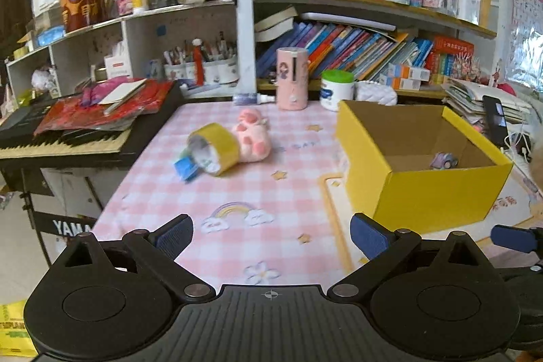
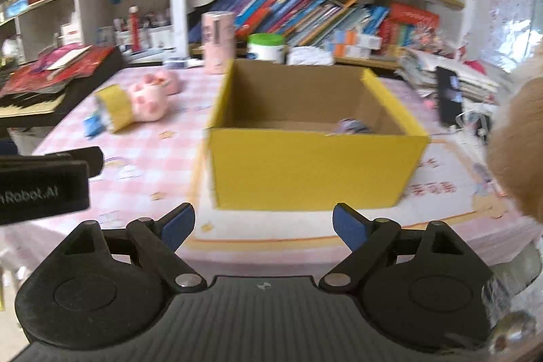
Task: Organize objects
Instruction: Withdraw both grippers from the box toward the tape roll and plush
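A yellow cardboard box (image 1: 437, 195) stands open on the pink checked tablecloth (image 1: 237, 192), holding a small purple toy car (image 1: 444, 160). It also shows in the right wrist view (image 2: 305, 172), with the car (image 2: 351, 126) inside. A yellow tape roll (image 1: 213, 147), a blue toy piece (image 1: 186, 168) and a pink plush (image 1: 253, 136) lie together left of the box; the roll (image 2: 113, 107) and plush (image 2: 149, 99) also show in the right view. My left gripper (image 1: 271, 231) is open and empty near the table's front edge. My right gripper (image 2: 263, 223) is open and empty, just before the box.
A black keyboard (image 1: 61, 141) piled with red papers borders the table's left. A pink cylinder (image 1: 292, 78), a green-lidded jar (image 1: 337, 90) and bookshelves stand behind. A phone (image 1: 497, 121) and paper stacks lie at the right. A tan furry thing (image 2: 519, 138) fills the right edge.
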Available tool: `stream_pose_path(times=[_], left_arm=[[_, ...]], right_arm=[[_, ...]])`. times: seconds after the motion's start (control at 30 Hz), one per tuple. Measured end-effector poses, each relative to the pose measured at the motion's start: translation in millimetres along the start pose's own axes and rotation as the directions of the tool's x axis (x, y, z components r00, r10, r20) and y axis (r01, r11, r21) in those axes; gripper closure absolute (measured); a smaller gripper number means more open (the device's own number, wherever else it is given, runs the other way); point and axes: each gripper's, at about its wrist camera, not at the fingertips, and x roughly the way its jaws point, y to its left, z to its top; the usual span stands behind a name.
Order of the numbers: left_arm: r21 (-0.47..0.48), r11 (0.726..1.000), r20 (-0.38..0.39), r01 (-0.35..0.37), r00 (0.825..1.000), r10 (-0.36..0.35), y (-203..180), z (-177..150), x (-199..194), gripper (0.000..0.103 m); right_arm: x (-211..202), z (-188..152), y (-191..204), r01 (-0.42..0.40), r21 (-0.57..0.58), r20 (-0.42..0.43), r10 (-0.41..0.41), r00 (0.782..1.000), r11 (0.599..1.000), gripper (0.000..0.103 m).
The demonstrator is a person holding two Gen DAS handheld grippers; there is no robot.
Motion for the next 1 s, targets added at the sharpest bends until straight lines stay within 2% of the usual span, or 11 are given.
stream_pose_path(times=[0.27,0.6,1.0], left_arm=[[-0.028,0.998,-0.012,-0.055,0.998,0.054,47.6,-15.0,-22.0,0.003],[-0.090,0.991,-0.036,-0.094,0.995,0.091,96.6,-25.2,-35.0,0.003],[-0.144,0.985,-0.069,-0.097,0.994,0.088,119.0,-25.9,-18.0,0.003]], right_arm=[[-11.6,-7.8,54.7,-0.081,-0.021,-0.014,0.081,0.997,0.996,0.013],[-19.4,-7.9,106.5,-0.140,-0.060,-0.020,0.139,0.990,0.988,0.013],[-11.8,-1.3,130.1,-0.156,-0.107,-0.028,0.154,0.988,0.982,0.012]])
